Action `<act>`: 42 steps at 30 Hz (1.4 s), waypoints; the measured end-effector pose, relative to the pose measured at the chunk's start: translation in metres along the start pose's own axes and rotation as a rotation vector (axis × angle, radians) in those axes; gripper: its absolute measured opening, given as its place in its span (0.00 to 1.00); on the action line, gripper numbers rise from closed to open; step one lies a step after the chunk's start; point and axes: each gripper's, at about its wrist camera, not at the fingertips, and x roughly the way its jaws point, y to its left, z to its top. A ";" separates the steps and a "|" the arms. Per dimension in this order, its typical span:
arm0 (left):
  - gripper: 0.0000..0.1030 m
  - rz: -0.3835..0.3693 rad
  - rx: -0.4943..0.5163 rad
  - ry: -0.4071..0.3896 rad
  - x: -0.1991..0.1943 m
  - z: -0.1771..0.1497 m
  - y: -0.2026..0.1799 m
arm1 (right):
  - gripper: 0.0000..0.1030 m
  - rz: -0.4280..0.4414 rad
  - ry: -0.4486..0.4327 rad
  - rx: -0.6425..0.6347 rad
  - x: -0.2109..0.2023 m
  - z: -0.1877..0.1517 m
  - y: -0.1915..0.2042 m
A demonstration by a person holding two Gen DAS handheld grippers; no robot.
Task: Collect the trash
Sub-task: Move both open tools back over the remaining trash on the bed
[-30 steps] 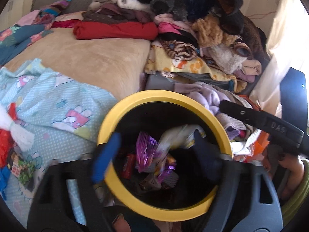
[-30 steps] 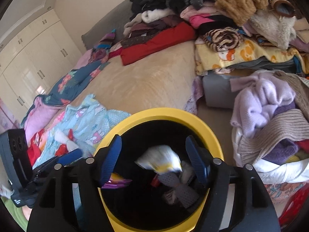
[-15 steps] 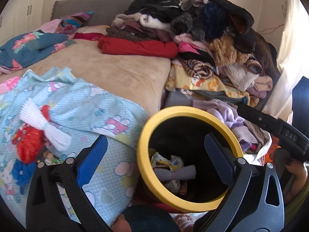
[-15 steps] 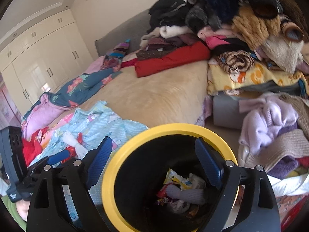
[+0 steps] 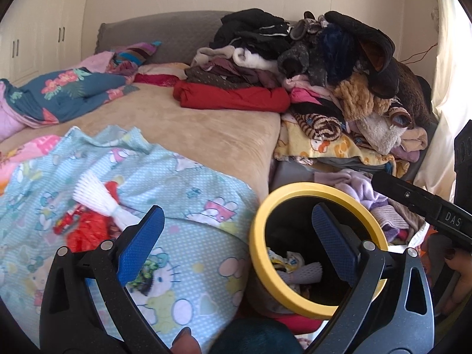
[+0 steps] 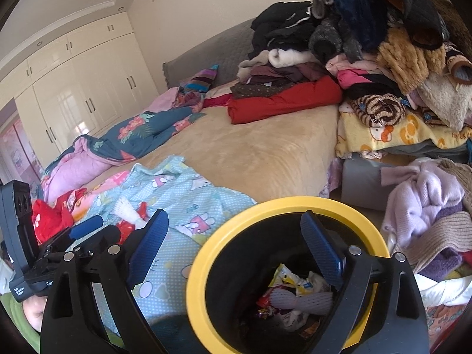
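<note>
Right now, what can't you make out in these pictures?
- Left view: most of the bin's inside is hidden by its rim and a blue finger.
- Right view: the wrappers are too small to read; trash below them is in shadow.
- Left view: the red bag is partly hidden under the white foam net.
- Both views: the bin's base is cut off by the gripper frames.
</note>
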 end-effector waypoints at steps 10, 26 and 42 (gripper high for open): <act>0.89 0.065 -0.044 -0.040 -0.015 -0.001 0.031 | 0.86 0.066 0.017 -0.055 0.008 -0.003 0.036; 0.89 0.145 -0.129 -0.077 -0.028 -0.004 0.079 | 0.87 0.127 0.043 -0.146 0.024 -0.009 0.080; 0.89 0.196 -0.191 -0.092 -0.034 -0.007 0.124 | 0.87 0.174 0.089 -0.231 0.047 -0.014 0.122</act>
